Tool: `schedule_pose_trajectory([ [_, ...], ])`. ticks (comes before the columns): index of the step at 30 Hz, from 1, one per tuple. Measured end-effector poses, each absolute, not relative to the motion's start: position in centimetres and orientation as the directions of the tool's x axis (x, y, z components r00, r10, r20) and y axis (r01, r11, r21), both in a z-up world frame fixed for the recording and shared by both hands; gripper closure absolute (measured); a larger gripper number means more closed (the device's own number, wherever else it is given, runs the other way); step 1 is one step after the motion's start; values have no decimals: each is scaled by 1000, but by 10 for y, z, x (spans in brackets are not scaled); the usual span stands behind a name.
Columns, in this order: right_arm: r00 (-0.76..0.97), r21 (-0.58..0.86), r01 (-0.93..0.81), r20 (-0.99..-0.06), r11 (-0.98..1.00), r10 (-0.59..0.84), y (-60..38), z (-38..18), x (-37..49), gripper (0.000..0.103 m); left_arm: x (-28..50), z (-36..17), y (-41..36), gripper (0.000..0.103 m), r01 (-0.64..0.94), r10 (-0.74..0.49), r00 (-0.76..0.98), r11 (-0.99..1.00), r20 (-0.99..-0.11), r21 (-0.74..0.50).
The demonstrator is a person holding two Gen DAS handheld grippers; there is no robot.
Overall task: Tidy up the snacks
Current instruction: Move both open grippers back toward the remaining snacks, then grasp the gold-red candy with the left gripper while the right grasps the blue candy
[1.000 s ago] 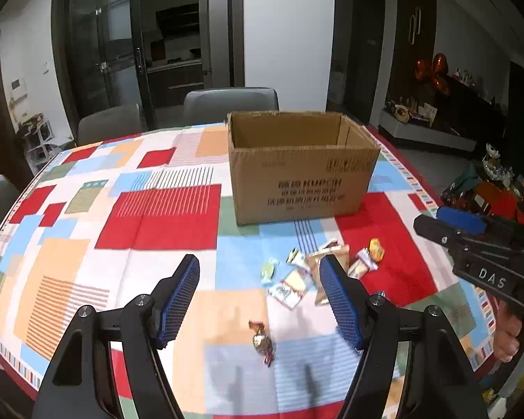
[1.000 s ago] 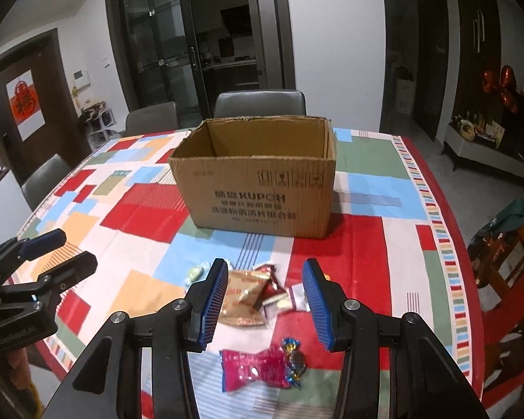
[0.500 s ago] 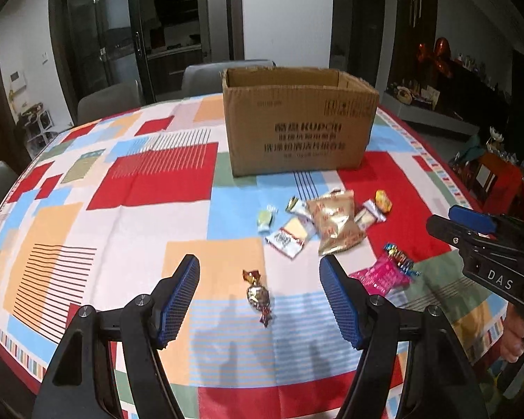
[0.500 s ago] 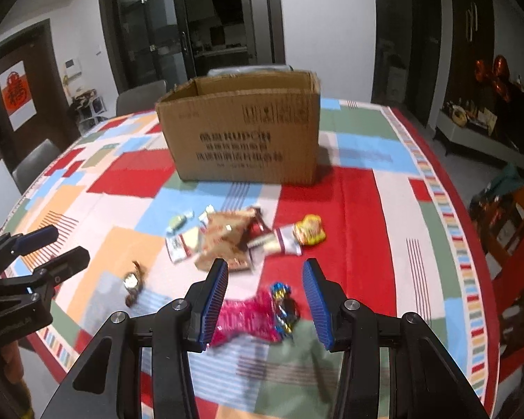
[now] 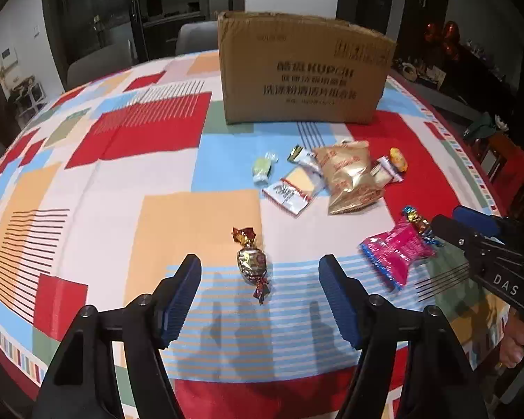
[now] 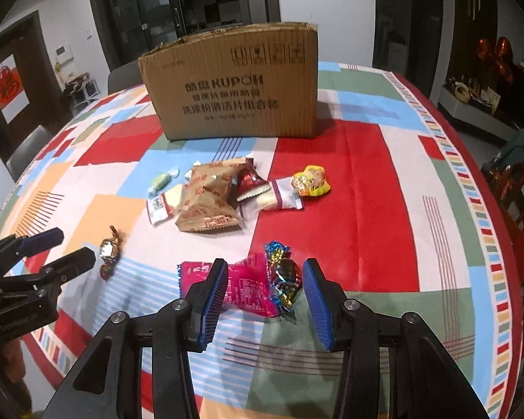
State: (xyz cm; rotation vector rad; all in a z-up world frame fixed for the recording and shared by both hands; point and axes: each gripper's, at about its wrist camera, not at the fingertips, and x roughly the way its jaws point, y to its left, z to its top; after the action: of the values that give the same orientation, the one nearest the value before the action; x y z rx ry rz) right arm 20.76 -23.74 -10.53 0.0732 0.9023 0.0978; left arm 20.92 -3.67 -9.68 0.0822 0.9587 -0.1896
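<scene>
An open cardboard box [image 5: 304, 73] [image 6: 234, 90] stands at the back of the table. In front of it lies a heap of snacks: a brown bag [image 5: 349, 178] [image 6: 209, 199], a green sweet [image 5: 262, 169] and a yellow sweet [image 6: 311, 181]. My left gripper [image 5: 259, 265] [image 6: 71, 246] is open, low over a gold-wrapped candy [image 5: 251, 262] [image 6: 109, 249] that lies between its fingers in the view. My right gripper [image 6: 264, 269] [image 5: 450, 223] is open just above a pink packet [image 6: 248, 286] [image 5: 394, 248] and a blue foil candy [image 6: 284, 272].
A patchwork tablecloth [image 5: 150, 132] covers the round table, whose front edge runs close below both grippers. Grey chairs [image 5: 192, 36] stand behind the box. A dark sideboard [image 6: 478, 94] with ornaments is off to the right. A hand [image 5: 513, 342] holds the right gripper.
Both grippers have sunk toward the table and tilted down. The box's inside has dropped out of sight. The gold candy and the pink packet now lie between the fingertips.
</scene>
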Motion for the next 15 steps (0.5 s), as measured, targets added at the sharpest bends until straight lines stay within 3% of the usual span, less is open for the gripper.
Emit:
schedule_pose_trajectory([
  [9,613,120,-3,-784,993,96,-244,-120,215,59,219,-116,-38,40,177,-105,544,984,-833,-8],
  [15,599,151,24,-794,988,107,-249,-131,222,67,228,-124,-39,47,165,-96,533,986,-841,-8],
])
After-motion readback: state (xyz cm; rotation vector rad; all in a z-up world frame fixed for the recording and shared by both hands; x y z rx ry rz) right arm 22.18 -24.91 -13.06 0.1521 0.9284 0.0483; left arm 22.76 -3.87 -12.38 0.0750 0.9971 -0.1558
